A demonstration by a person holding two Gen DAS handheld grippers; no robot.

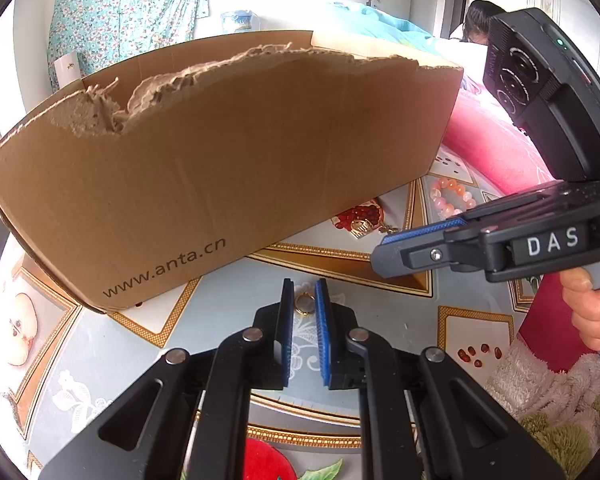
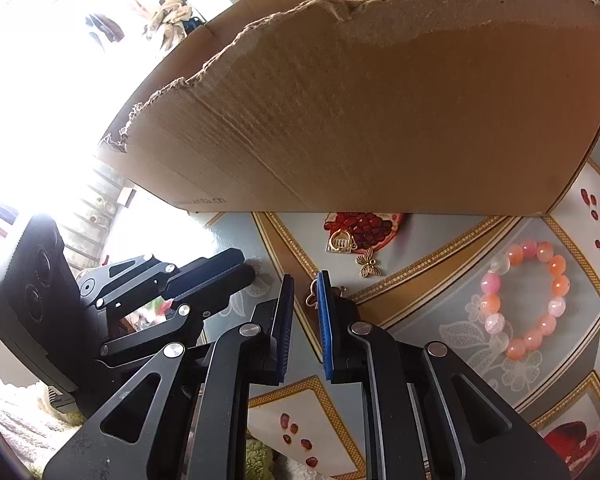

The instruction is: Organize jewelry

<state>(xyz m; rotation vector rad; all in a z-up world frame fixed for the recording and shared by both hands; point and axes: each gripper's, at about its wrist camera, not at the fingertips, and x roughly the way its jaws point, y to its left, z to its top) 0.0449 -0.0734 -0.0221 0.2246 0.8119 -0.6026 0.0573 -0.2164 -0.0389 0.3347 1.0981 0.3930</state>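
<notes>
You are early in the job: most of the jewelry lies loose on the patterned table (image 2: 440, 288) in front of the torn cardboard box (image 1: 228, 168), and neither view shows what is inside the box. Your left claw (image 1: 304, 300) is nearly clenched around a small gold ring (image 1: 304, 305) at its tips, though you cannot tell whether the pads truly press it. Your right claw (image 2: 305, 292) is likewise almost closed, with a small gold charm (image 2: 311, 298) at its tips against the right pad; whether it is gripped is unclear. Left to sort: the pink and orange bead bracelet (image 2: 524, 300) towards the table's right edge, plus a gold pendant (image 2: 341, 242) and butterfly charm (image 2: 367, 266) near the box's foot.
</notes>
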